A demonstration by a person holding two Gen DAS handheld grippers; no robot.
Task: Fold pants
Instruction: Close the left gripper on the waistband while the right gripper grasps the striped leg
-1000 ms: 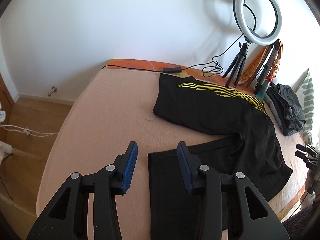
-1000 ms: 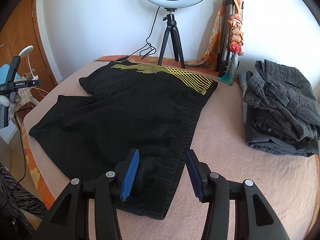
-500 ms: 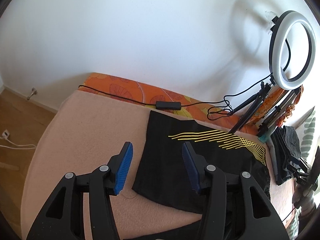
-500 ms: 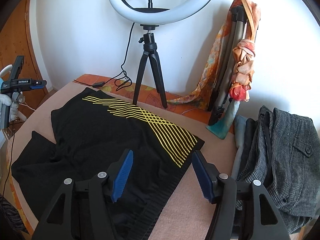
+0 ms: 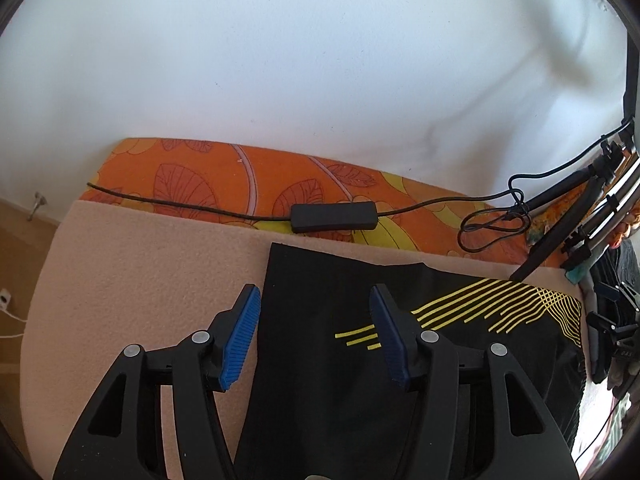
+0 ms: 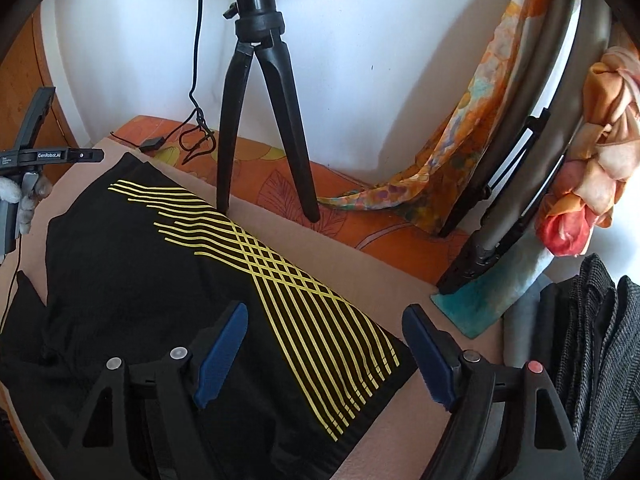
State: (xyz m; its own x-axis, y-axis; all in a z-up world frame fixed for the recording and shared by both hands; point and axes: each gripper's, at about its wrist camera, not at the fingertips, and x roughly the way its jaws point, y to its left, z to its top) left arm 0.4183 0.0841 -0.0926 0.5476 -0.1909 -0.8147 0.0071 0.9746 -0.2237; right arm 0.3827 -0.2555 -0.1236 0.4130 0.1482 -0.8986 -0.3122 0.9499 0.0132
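Note:
Black pants with yellow stripes [image 5: 320,320] lie spread flat on the peach blanket [image 5: 140,280]. My left gripper [image 5: 314,304] is open and empty, its blue pads straddling the far leg's hem corner from above. My right gripper [image 6: 324,324] is open and empty over the yellow-striped waistband corner of the pants [image 6: 280,280]. The left gripper [image 6: 40,156] also shows at the left edge of the right wrist view. The pants' near part is hidden under both grippers.
A ring-light tripod [image 6: 260,120] stands at the bed's far edge by the white wall. Its cable and black controller box [image 5: 334,216] lie on the orange sheet. A scarf-draped stand [image 6: 540,160] and folded grey clothes [image 6: 600,360] sit to the right.
Both grippers have moved forward across the pants toward the far edge by the wall. Both stay open, and the right jaws have spread wider.

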